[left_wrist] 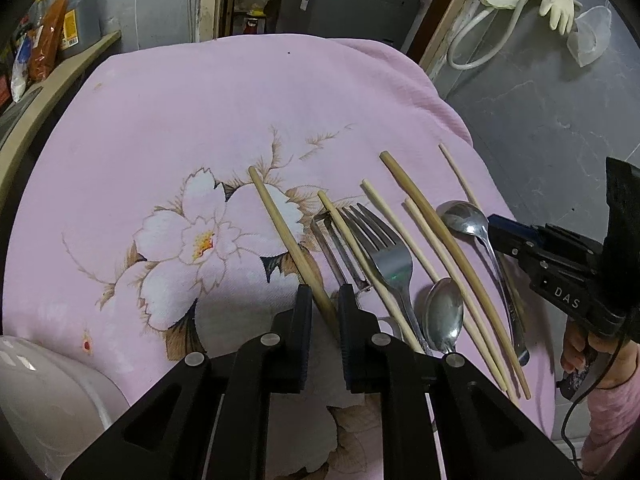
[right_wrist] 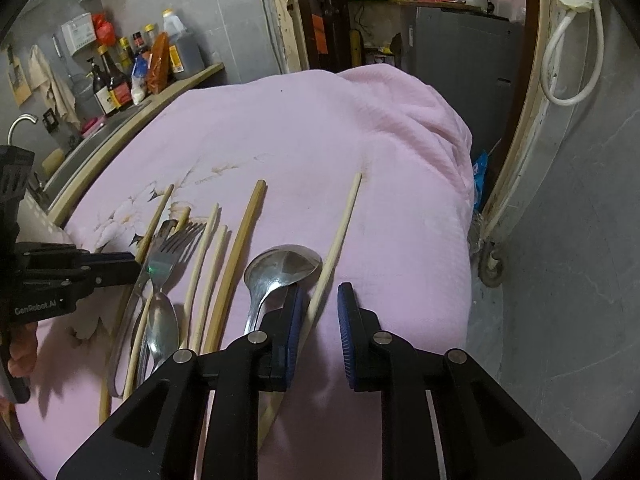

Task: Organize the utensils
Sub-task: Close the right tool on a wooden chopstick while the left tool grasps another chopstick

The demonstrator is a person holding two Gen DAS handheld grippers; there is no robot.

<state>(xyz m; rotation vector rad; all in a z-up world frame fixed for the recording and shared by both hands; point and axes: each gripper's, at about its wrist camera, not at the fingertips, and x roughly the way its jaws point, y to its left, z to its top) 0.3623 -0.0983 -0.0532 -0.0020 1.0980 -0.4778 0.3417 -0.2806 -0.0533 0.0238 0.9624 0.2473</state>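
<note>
Several chopsticks, a fork (left_wrist: 390,256), a peeler (left_wrist: 334,246) and two spoons lie on a pink flowered cloth (left_wrist: 200,120). My left gripper (left_wrist: 323,300) is open, its fingers on either side of the lower end of the leftmost chopstick (left_wrist: 284,232). My right gripper (right_wrist: 320,304) is open around the rightmost pale chopstick (right_wrist: 340,236), beside the large spoon (right_wrist: 280,266). The right gripper also shows in the left wrist view (left_wrist: 496,232), over the large spoon (left_wrist: 464,216). The small spoon (left_wrist: 444,316) lies between chopsticks.
A white bowl (left_wrist: 44,392) sits at the cloth's near left. A counter edge with sauce bottles (right_wrist: 116,80) runs along the left. Grey floor (right_wrist: 560,280) lies past the cloth's right edge. A doorway and a grey cabinet (right_wrist: 460,52) are behind.
</note>
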